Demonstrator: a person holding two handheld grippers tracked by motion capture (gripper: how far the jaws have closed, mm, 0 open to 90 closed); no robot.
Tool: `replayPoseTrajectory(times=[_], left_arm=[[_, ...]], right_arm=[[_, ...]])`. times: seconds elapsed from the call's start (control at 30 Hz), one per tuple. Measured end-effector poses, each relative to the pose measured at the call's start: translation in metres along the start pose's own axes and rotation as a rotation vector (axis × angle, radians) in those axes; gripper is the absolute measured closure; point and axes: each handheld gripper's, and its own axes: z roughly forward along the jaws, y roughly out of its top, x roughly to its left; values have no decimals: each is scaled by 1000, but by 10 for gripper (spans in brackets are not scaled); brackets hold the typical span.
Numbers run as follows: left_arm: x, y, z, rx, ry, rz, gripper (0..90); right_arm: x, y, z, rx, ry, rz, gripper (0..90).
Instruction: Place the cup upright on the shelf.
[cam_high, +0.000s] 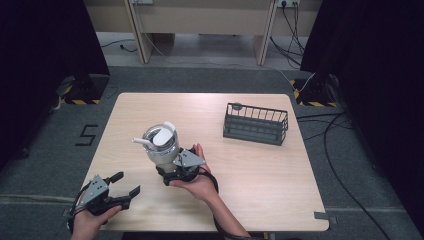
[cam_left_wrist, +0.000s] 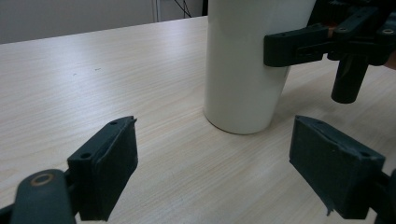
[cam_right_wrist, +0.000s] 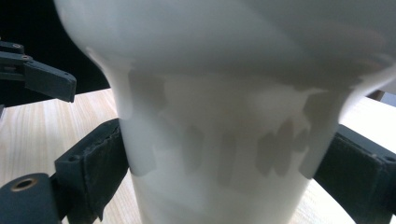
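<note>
A white tumbler (cam_high: 161, 147) with a lid and a straw stands upright on the wooden table (cam_high: 240, 190). My right gripper (cam_high: 172, 172) is shut on its lower body, one jaw pressed to each side of the tumbler (cam_right_wrist: 219, 154). My left gripper (cam_high: 126, 184) hovers open near the table's front left edge, a short way from the cup. In the left gripper view the tumbler's base (cam_left_wrist: 245, 79) rests on the wood ahead of my left gripper (cam_left_wrist: 212, 170), whose jaws stand wide apart with nothing between them; the right gripper's jaw (cam_left_wrist: 299, 46) grips the cup's side.
A dark wire basket (cam_high: 256, 123) sits at the back right of the table. Black curtains flank the room, cables trail on the floor to the right, and a wooden bench stands beyond the table.
</note>
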Motion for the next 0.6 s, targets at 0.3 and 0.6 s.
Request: replayPoseTrajectory(times=[0.3,0.6], left_arm=[[0,0,0,4,-5,-2,149],[0,-1,0,4,-8,-4,153]], right_arm=[[-1,-2,7,-24,9,25,99],[3,-2,8,-36,-19,39,110]])
